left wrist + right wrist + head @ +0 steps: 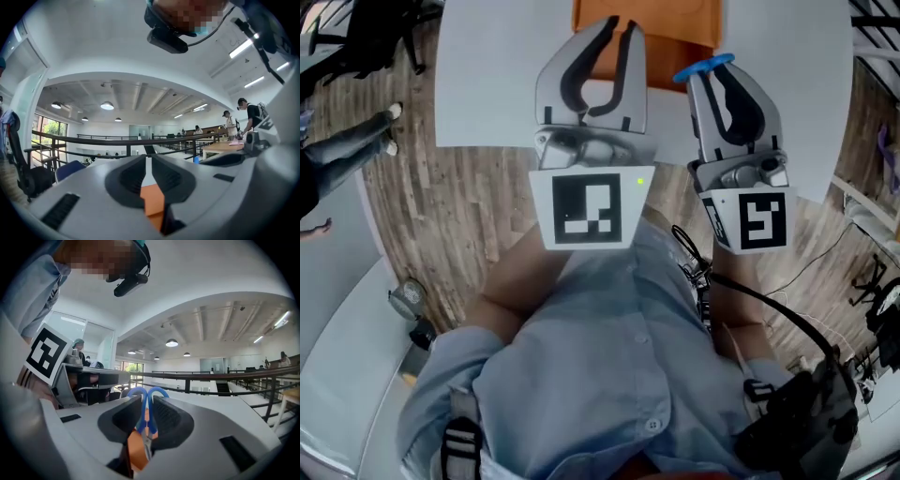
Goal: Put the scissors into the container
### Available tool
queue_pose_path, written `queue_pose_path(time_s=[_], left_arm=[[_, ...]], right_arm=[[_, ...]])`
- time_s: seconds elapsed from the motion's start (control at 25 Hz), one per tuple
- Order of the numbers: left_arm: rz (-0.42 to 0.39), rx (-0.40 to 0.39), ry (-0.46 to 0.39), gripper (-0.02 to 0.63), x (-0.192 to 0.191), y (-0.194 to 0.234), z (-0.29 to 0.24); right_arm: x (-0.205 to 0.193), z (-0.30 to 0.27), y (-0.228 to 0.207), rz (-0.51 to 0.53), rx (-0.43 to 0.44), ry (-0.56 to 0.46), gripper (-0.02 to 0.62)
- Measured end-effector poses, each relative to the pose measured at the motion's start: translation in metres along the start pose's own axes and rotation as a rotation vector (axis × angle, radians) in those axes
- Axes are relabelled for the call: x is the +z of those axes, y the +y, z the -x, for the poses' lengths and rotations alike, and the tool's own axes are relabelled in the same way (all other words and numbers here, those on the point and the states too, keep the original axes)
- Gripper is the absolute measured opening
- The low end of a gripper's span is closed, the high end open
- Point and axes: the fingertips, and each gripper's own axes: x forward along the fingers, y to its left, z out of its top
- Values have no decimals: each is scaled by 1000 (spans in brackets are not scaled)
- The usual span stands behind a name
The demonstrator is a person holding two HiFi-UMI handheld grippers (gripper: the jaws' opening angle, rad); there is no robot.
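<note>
Operator: Head view, status?
Technician: Left tongs (619,30) are held over the white counter (487,84), tips in front of the orange container (675,21). Right tongs (719,80) sit just beside them, clamped on the scissors (705,68). The blue handle protrudes past the tips, near the container's right corner and outside it.
Operator: Left gripper view?
Technician: Left tongs (149,161) stand at a narrow gap with nothing between them. Counter and container (153,199) show through the gap.
Operator: Right gripper view?
Technician: Right tongs (146,404) press on the scissors (143,412). Both handle loops project beyond the tips, and the blades point back toward the camera. The container (136,453) shows below, between the jaws.
</note>
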Motion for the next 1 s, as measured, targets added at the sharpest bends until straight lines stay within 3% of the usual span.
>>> queue_pose_path(time_s=[0.24,0.48,1.0], left_arm=[[41,2,95,44,-43,7,-10],[75,32,132,44,-79,37,-24],[129,103,184,44,-108,85,-29]], right_arm=[[-43,-16,2,-35,19,94,83],[-86,-46,11,-40,53,163,83],[-112,-97,53,24,206,255,86]])
